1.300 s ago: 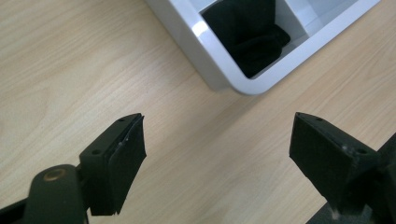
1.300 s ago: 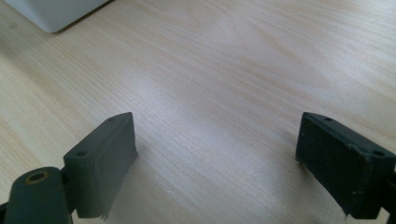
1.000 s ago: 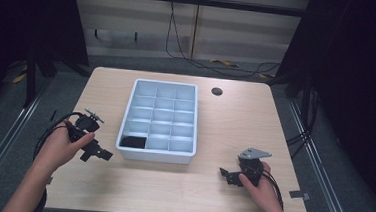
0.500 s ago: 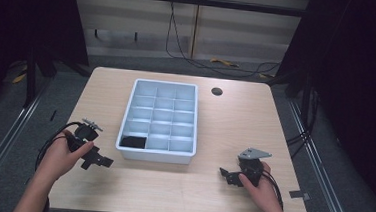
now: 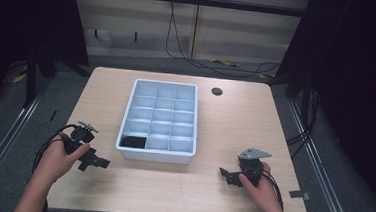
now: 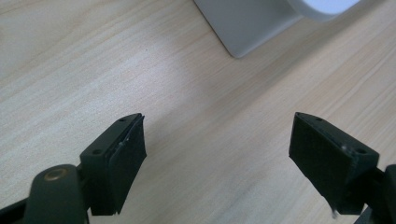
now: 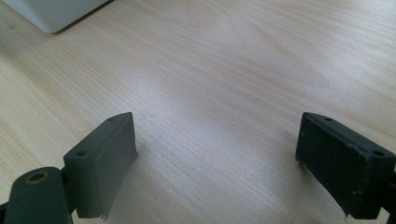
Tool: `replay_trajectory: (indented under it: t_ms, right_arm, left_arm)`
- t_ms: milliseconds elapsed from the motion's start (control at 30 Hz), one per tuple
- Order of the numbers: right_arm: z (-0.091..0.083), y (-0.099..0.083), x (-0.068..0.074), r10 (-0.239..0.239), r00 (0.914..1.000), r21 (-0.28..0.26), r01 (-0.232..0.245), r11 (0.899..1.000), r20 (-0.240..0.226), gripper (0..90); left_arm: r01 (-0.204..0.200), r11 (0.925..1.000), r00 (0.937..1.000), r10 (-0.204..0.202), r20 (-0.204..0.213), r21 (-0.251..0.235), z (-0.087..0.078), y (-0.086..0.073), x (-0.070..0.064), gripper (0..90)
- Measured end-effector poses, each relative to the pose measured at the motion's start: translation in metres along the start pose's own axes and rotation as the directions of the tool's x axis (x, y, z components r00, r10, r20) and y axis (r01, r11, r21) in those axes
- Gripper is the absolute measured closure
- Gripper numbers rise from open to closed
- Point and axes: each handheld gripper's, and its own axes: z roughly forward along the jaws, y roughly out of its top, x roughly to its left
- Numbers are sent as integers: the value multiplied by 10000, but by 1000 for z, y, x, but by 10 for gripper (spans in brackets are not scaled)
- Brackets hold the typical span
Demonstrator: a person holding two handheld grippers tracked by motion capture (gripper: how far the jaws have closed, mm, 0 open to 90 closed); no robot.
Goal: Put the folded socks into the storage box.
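Wooden table (image 5: 209, 132), pale grain, bare around its near edge. At its middle, a white compartment tray (image 5: 188, 155), long axis running away from the person, three columns by four rows; one corner of the same tray's wall at the top of the left gripper view (image 6: 252, 28) and of the right gripper view (image 7: 51, 14). Small dark round grommet (image 5: 216, 91) beyond the tray's far right corner, well apart from both hands.

In the tray's near-left compartment, a small black item (image 5: 133, 142), too dark to name more closely; every other compartment seemingly bare.

Left gripper (image 5: 102, 163) low over the table, just beside the tray's near-left corner, jaws wide apart with nothing between them, bare wood between the pads in its own view (image 6: 219, 154). Right gripper (image 5: 224, 174) near the front right, well apart from the tray, jaws likewise spread and holding nothing (image 7: 215, 158).

Deciding relation: black item ahead and to the right of the left gripper, just over the tray wall; from the right gripper, far across to the left. Left hand clearly nearer, so probably the one to lift over the rim and come down into that corner compartment.
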Motion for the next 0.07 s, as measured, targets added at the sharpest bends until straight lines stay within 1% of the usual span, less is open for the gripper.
replay_trajectory:
  t_ms: [67]
  right_arm:
    - [0, 0, 0, 1, 10000, 3, -1, 10000, 1, 116]
  left_arm:
    - [27, 10000, 10000, -26, 8, -94, 0, 0, 0, 185]
